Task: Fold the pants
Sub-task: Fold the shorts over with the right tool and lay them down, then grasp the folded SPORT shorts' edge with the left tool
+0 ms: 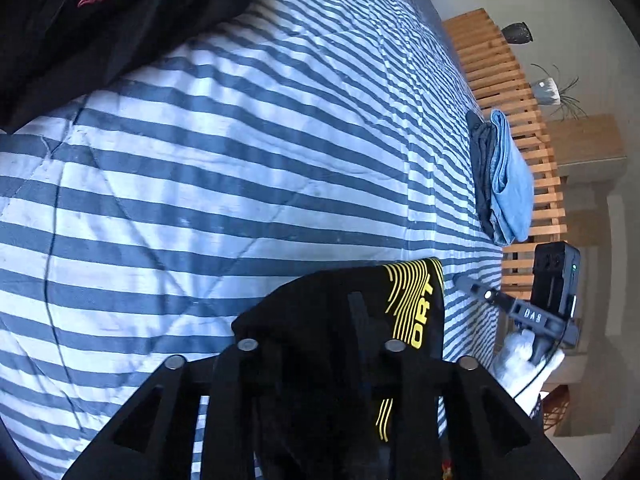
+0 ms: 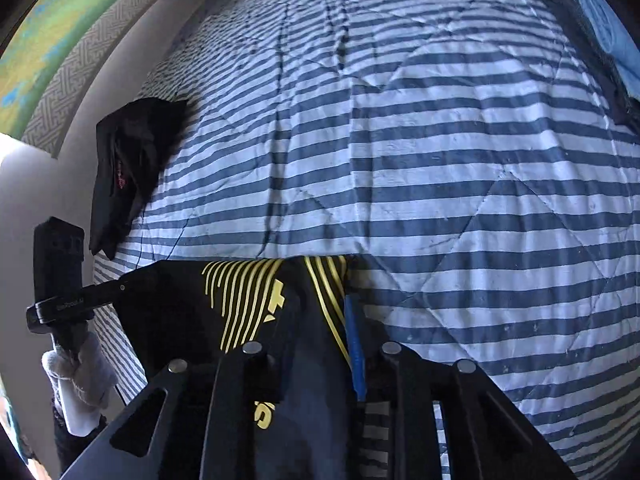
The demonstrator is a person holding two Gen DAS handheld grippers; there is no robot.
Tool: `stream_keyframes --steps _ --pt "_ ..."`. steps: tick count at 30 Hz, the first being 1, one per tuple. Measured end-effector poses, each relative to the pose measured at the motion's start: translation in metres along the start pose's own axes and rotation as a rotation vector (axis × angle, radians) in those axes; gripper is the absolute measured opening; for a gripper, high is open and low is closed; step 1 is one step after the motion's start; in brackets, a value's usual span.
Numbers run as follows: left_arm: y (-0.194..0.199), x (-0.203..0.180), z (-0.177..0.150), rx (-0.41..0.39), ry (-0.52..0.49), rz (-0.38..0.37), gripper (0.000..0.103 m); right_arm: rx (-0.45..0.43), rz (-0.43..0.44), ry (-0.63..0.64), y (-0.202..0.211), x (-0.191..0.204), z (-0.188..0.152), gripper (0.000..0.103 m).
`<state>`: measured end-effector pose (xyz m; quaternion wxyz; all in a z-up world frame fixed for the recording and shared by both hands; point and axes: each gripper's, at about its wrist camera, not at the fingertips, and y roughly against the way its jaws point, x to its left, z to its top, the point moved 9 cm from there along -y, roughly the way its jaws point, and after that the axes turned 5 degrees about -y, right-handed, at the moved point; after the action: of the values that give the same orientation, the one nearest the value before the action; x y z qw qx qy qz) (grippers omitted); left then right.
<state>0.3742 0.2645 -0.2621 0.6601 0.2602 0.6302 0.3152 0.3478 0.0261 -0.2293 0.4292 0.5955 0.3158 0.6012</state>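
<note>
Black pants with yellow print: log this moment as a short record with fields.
garment: black pants with yellow line print and lettering, lying between both grippers' fingers
surface: blue and white striped quilt
left gripper: fabric between its fingers; grip cannot be confirmed
right gripper: fabric between its fingers; grip cannot be confirmed
hands: white gloves; right hand visible from the left wrist view
other clothes: folded stack with blue garment on top; dark garment with red mark at the quilt's edge

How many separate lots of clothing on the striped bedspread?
3: black pants with yellow print at both grippers, crumpled black garment at one edge, folded blue-and-dark stack at the other. Stack count unclear.
</note>
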Motion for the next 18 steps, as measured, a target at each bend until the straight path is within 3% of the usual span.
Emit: stream_keyframes --steps 2,3,5,10,15,18 --pt "0.006 0.007 0.0 -0.002 -0.005 -0.012 0.041 -0.04 0.005 -0.031 0.019 -0.015 0.005 0.027" --pt "0.01 0.012 -0.001 0.003 0.004 -0.009 0.057 -0.061 0.02 -0.043 0.029 -0.021 0.004 0.029" --pt "0.02 0.014 -0.005 -0.012 -0.002 0.007 0.078 -0.079 0.022 -0.032 0.045 -0.019 -0.004 0.029" --pt "0.064 0.013 -0.011 -0.098 -0.008 0.036 0.079 -0.079 0.022 0.083 0.049 0.017 -0.053 0.029" --pt "0.09 -0.004 -0.044 -0.134 -0.086 0.088 0.079 -0.062 -0.029 0.279 0.026 0.072 -0.12 0.029" --pt "0.102 -0.021 -0.063 -0.164 -0.129 0.056 0.079 -0.034 -0.011 0.341 0.004 0.106 -0.153 0.028"
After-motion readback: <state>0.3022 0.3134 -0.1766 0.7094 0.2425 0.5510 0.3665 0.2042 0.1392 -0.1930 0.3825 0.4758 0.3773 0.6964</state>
